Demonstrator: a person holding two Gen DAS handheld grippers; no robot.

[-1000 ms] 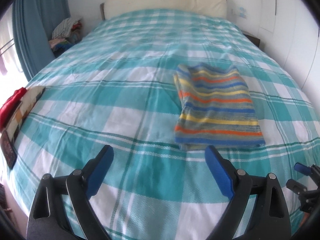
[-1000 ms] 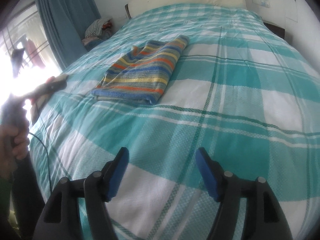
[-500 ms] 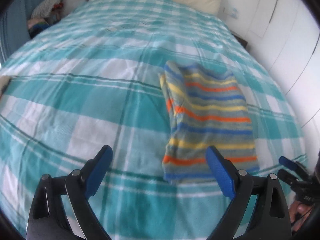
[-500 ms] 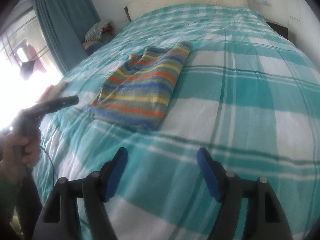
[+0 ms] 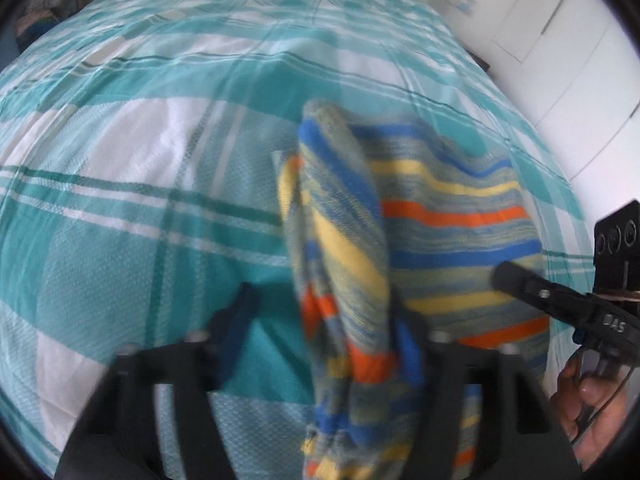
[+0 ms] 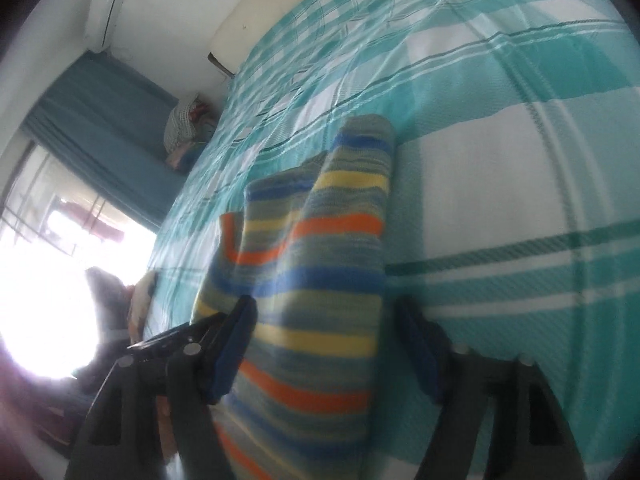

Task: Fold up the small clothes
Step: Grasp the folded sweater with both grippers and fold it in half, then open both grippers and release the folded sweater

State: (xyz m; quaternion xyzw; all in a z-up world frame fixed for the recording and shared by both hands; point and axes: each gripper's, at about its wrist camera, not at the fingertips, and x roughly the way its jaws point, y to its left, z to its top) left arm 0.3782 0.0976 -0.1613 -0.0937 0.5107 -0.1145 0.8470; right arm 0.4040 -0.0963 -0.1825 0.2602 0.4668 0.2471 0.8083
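Note:
A folded striped garment [image 5: 448, 232], in blue, yellow, orange and grey, lies on the teal plaid bed [image 5: 120, 184]. My left gripper [image 5: 324, 340] is open, low at the garment's near left edge; the thick folded edge rises between its fingers, against the right finger [image 5: 408, 344]. My right gripper [image 6: 332, 344] is open and straddles the garment's [image 6: 316, 280] near end, fingers on either side. The right gripper's body also shows at the right edge of the left wrist view [image 5: 560, 304], over the garment's near right corner. Both views are blurred.
A cream headboard [image 6: 256, 20] and white walls lie at the far end of the bed. White cupboard doors [image 5: 560, 60] stand to the right. A teal curtain [image 6: 100, 120], a bright window and a pile of clothes [image 6: 184, 128] are on the left side.
Both grippers have moved forward and down from the foot of the bed onto the garment's near end. The garment now lies between the fingers of each. The jaws stay open.

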